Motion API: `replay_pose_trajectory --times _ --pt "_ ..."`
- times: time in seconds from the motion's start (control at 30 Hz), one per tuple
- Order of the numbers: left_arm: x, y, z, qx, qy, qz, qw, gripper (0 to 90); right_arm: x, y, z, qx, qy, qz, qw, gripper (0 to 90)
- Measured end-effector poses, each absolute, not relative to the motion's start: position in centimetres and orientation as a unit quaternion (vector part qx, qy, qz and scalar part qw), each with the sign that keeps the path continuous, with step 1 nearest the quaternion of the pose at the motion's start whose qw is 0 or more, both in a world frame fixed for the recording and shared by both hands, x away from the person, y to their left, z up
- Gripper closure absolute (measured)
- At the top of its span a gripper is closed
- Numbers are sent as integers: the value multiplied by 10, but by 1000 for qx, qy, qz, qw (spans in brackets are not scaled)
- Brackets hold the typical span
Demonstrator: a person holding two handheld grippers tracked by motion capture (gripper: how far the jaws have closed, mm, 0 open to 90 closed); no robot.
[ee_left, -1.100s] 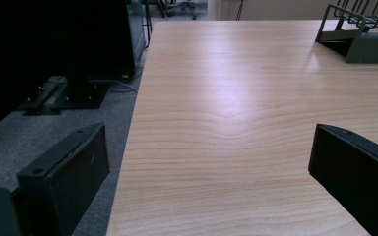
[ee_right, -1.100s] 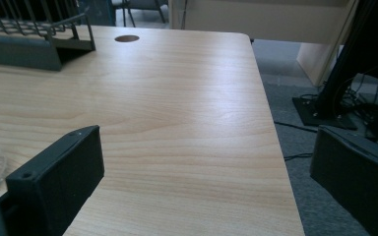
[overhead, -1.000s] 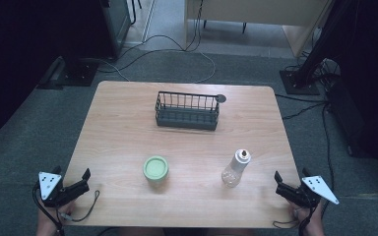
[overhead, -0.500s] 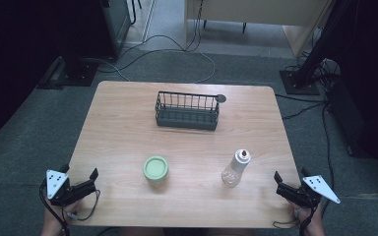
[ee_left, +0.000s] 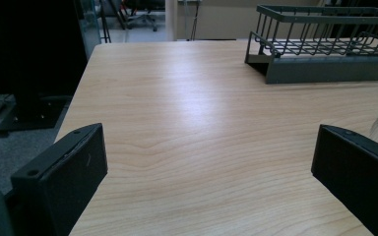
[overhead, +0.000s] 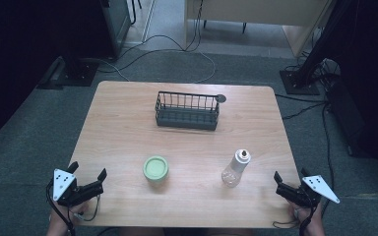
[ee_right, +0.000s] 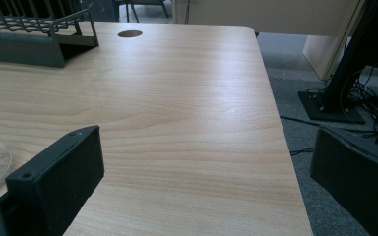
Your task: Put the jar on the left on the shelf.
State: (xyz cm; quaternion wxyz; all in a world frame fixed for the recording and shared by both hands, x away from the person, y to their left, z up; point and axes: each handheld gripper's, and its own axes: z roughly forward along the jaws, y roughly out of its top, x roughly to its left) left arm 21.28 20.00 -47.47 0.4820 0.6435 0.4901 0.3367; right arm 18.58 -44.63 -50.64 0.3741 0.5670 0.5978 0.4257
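Left gripper sits at the near-left corner of the table, jaws spread wide, nothing between them and nothing touched. In the left gripper view only bare wood lies between the two black jaws, with the table's left edge just beside the left jaw.

Green-lidded jar stands upright on the near half of the table, left of centre, lid on; contents can't be seen. It is well apart from the left gripper, and its edge peeks in at the right of the left gripper view.

Dark wire basket sits toward the far edge, about centred, looks empty from above. A small dark round hole in the tabletop lies just beside its far-right corner.

Clear bottle stands upright near the right front, white neck, top looks uncapped. What's inside, can't tell.

Right gripper is at the near-right corner, jaws also wide apart, holding nothing. In the right gripper view one jaw is over wood, the other past the table's edge over the floor; the bottle's base shows at far left.

Cables and stand bases on the grey floor beyond the table.
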Motion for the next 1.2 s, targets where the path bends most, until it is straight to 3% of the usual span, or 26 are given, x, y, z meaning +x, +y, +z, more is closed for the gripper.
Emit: replay_pose_trajectory --times 1.2 --pt "207 158 -468 667 451 310 506 6 186 -446 -506 566 598 428 373 0"
